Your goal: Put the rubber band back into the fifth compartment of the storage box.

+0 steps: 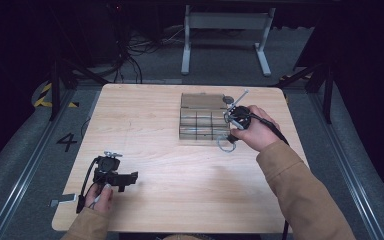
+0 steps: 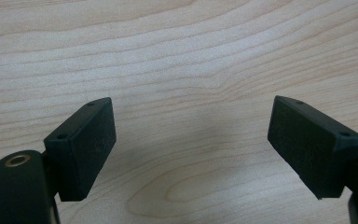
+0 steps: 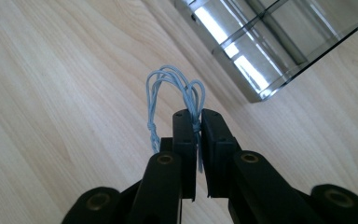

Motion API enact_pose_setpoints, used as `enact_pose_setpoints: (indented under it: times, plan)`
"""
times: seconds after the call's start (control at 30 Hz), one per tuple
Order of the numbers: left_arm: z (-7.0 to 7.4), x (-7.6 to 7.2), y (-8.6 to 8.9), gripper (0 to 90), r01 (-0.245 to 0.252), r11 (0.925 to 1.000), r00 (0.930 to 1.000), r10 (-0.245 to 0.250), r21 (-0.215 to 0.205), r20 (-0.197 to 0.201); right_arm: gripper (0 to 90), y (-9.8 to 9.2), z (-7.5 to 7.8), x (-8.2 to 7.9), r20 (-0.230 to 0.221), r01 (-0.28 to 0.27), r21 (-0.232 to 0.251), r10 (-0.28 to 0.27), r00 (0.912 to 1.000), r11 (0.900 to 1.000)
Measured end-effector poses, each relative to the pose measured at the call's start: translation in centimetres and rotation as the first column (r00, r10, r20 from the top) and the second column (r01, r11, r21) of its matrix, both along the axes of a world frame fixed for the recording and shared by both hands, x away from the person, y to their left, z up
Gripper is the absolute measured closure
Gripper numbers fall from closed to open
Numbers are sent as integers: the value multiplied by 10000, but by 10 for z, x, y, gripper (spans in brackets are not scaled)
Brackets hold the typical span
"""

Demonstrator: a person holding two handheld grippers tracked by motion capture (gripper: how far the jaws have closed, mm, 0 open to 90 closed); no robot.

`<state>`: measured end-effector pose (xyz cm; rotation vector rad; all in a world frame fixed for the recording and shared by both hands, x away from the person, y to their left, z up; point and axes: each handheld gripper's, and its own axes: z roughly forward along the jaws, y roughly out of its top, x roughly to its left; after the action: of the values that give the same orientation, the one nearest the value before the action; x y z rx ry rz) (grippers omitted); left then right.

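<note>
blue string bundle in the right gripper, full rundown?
The blue string bundle is thin pale-blue cord, several strands looped together into arches, with a small knot low on its left side. It is pinched between the closed jaws of the right gripper; the loops stand up past the jaw tips and a short tail hangs down between the pads. It is lifted off the wooden table, just short of the clear compartment box and not touching it. In the high view it dangles below the gripper.

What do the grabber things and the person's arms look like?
Both are black. The left gripper has two flat rectangular pads with small screw holes. The right gripper has brass-ringed pivots and a black cable trailing behind it. The person wears tan sleeves.
</note>
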<state>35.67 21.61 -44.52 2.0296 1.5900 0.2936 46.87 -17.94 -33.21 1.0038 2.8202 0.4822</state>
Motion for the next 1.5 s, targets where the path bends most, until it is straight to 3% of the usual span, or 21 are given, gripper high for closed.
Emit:
enact_pose_setpoints:
  times: [0.47,0.7,0.87,1.5]
  plan:
    - [0,-1,2,160,-74,10000,10000,74,-7,22,856,19,7,35,605,19,84,-24,9982,10000]
    - [0,-4,6,160,-163,9999,9999,163,-52,38,855,36,8,48,704,-248,-31,250,9972,9997]
    - [0,-8,11,160,-277,9996,9996,277,-53,27,856,46,5,60,588,-272,-275,288,9979,9992]
    - [-1,-22,28,160,-900,9959,9959,900,-99,49,855,71,-22,80,651,-99,-332,121,9978,9994]
